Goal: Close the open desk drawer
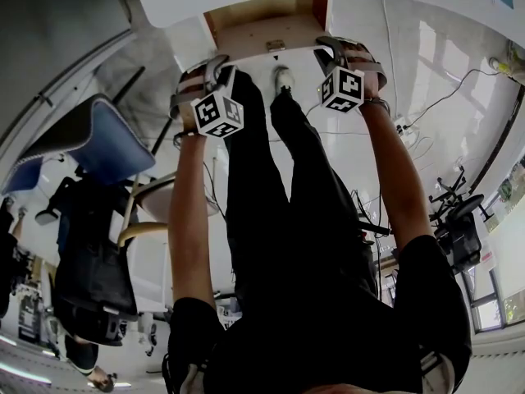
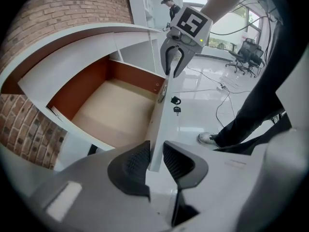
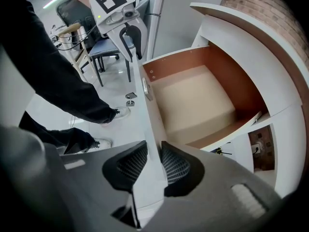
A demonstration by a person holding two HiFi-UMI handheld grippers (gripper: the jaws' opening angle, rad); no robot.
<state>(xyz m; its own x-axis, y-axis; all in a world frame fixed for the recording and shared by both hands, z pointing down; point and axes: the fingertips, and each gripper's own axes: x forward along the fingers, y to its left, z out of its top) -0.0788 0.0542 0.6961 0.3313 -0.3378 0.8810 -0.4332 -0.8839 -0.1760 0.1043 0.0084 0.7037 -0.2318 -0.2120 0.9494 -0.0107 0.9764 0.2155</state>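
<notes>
A: Drawer status?
B: The drawer (image 2: 113, 112) stands pulled well out of the white counter (image 2: 72, 47). Tan bottom and red-brown side walls in plain sight. Brick wall (image 2: 53, 13) behind the counter.
A: Left tool?
B: The left tool (image 2: 155, 161) sits over the top edge of the white drawer front (image 2: 163, 105), near one end. Narrow gap, just panel thickness. One ribbed pad (image 2: 134, 162) is on the inner face and one on the outer, both pressing. It's holding the drawer front.
A: Right one?
B: The right tool (image 3: 153, 163) is the same at the other end of that panel. Pads clamp it from both sides, narrow gap.
A: Anything between them?
B: Keys (image 2: 176, 105) hang from the lock on the outer face, roughly midway between the two tools. Neither tool touches them.
A: Head view agrees?
B: Yes. Both forearms (image 1: 190, 220) reach forward, marker cubes (image 1: 218, 114) face up, tools point steeply down onto the front edge. Legs in dark trousers stand just in front of the drawer, with a white shoe (image 1: 284, 78) on the glossy floor (image 1: 426, 72) below it.
A: Surroundings?
B: Blue chair (image 1: 107, 142) off to the person's left, well apart from the counter. Cables (image 2: 222, 87) lie on the floor on the right.
</notes>
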